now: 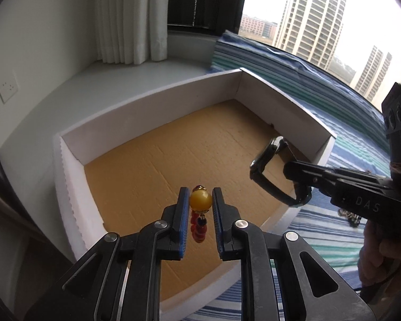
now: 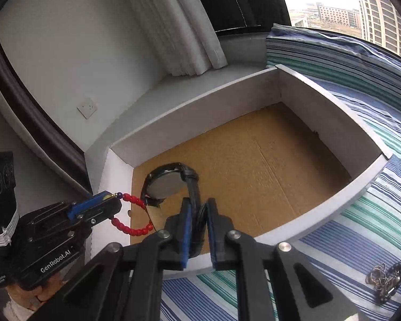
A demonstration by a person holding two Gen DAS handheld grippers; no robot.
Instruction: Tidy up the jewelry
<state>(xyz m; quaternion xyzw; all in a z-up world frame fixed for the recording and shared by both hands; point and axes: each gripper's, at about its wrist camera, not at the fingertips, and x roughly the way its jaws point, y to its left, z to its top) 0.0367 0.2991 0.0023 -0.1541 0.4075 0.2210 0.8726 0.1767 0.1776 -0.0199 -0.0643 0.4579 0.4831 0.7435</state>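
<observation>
A white box with a brown cardboard floor (image 1: 173, 144) (image 2: 254, 155) lies open on a striped blanket. My left gripper (image 1: 199, 200) is shut on a red bead bracelet with a big yellow bead (image 1: 200, 199) and holds it over the box's near side. In the right wrist view the bracelet (image 2: 132, 215) hangs from the left gripper (image 2: 108, 200). My right gripper (image 2: 199, 214) is shut on the strap of a black wristwatch (image 2: 164, 183) and holds it above the box floor. The watch (image 1: 264, 157) and right gripper (image 1: 299, 172) also show in the left wrist view.
A pile of loose metal jewelry (image 2: 387, 278) lies on the striped blanket (image 2: 361, 235) at the right of the box. A white window sill (image 1: 107, 85), curtain (image 1: 125, 16) and wall socket (image 1: 7, 88) lie beyond the box.
</observation>
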